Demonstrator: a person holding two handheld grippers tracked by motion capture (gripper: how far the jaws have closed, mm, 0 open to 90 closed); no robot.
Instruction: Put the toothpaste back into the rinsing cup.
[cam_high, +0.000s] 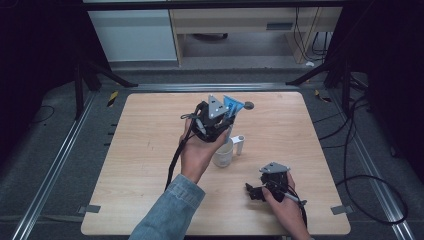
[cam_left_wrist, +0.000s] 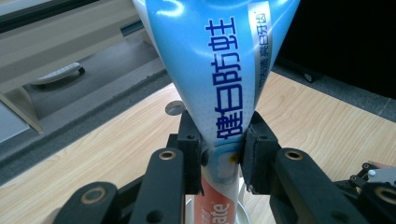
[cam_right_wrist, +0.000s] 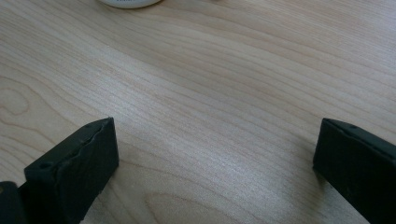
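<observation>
Where the worktop (cam_high: 150, 150) runs off past the lower edge, both forearms are cut off. Left hand-held gripper (cam_left_wrist: 220, 156) is clamped on a blue toothpaste tube (cam_left_wrist: 219, 70), upright above a white cup (cam_high: 223, 154); cup contents hidden. Tube shows blue Chinese print and a partial "ate" on red. Right hand-held gripper (cam_right_wrist: 215, 154): jaws wide apart over bare wood, cup base cut off at top.

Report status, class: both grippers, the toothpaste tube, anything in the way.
Left gripper shut on toothpaste tube, above white cup. Right gripper open, idle over table. Nothing in the way.
</observation>
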